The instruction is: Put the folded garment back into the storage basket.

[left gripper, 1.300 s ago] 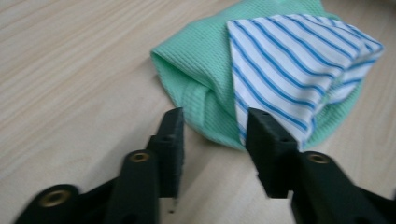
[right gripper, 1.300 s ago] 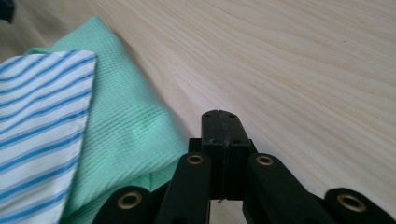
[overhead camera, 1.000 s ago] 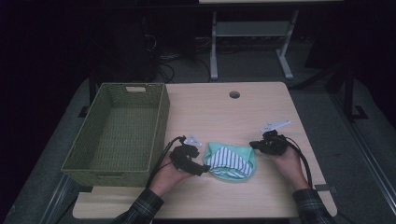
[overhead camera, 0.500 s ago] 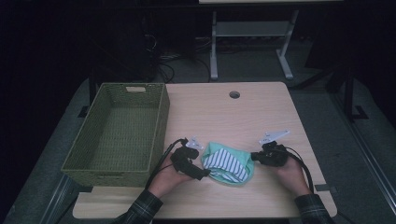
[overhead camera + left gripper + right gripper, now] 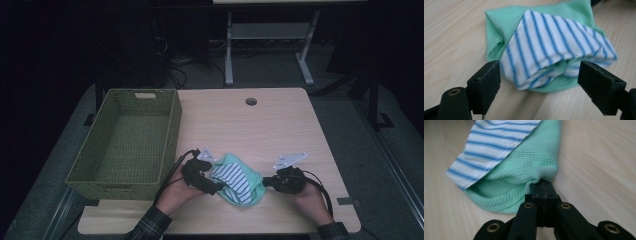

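Pale wooden table (image 5: pixel 280 125) carries the folded mint-green waffle cloth with blue-striped white lining (image 5: pixel 237 181) near its front edge. It is soft, light, limp. My right gripper (image 5: pixel 543 187) pinches its green edge; my left gripper (image 5: pixel 539 82), just opened wide, straddles the striped fold, the firmest hold.

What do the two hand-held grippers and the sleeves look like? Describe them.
Both the left gripper and the right gripper are black, each with two blocky jaws faced with flat textured pads, arms joined by brass-coloured rivets, and a pale grey three-cornered plate on top. A black cable trails from each toward the person. The sleeves are dark plaid.
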A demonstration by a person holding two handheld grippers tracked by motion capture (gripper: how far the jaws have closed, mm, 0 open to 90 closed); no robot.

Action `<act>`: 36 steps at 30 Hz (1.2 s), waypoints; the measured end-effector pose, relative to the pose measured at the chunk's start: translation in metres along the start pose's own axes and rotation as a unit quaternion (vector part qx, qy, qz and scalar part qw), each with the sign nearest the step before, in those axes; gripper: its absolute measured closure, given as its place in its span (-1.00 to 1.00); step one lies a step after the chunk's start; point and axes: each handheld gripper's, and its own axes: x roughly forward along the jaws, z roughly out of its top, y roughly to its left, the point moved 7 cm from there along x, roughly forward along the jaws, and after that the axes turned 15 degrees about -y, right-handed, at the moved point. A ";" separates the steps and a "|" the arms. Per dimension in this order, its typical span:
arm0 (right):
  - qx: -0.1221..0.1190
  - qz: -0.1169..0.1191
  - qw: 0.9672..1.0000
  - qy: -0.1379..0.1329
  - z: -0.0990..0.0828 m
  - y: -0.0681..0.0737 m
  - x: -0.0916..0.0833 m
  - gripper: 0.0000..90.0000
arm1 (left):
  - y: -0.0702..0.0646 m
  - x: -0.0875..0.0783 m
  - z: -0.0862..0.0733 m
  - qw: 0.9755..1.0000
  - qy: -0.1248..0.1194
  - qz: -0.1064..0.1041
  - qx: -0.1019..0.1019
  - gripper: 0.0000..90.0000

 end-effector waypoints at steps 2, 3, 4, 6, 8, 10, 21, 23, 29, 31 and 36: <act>-0.011 0.004 1.000 -0.001 0.000 0.007 0.002 0.99 | -0.001 0.000 0.000 1.000 0.003 0.000 0.004 -0.60; -0.017 0.001 1.000 0.000 0.001 0.008 0.002 0.99 | -0.002 0.000 0.000 1.000 0.001 0.000 0.001 -0.60; -0.016 -0.005 1.000 0.000 0.001 0.007 0.002 0.99 | -0.002 0.000 0.000 1.000 0.004 -0.002 0.004 -0.60; -0.013 -0.014 1.000 -0.004 0.002 0.001 0.000 0.99 | -0.004 0.000 0.000 1.000 0.002 -0.002 0.001 -0.60; -0.005 -0.027 1.000 -0.006 0.001 -0.006 -0.004 0.96 | -0.006 0.000 -0.001 1.000 0.003 -0.005 0.002 -0.60; 0.001 -0.039 0.999 -0.008 0.000 -0.013 -0.008 0.92 | -0.009 0.000 0.000 1.000 0.003 -0.008 0.005 -0.60; 0.034 -0.121 0.992 -0.013 -0.010 -0.055 -0.019 0.19 | -0.020 0.013 -0.005 1.000 0.019 -0.017 0.018 -0.64; 0.036 -0.132 0.991 -0.015 -0.011 -0.059 -0.020 0.05 | -0.021 0.016 -0.008 0.999 0.033 -0.016 0.030 -0.65; 0.042 -0.155 0.987 -0.010 -0.015 -0.069 -0.020 -0.27 | -0.022 0.024 -0.018 0.997 0.059 -0.016 0.039 -0.69; 0.042 -0.161 0.986 -0.012 -0.015 -0.070 -0.020 -0.34 | -0.023 0.027 -0.021 0.997 0.065 -0.018 0.040 -0.72; 0.047 -0.172 0.984 -0.014 -0.016 -0.074 -0.019 -0.45 | -0.022 0.028 -0.023 0.997 0.058 -0.013 0.046 -0.71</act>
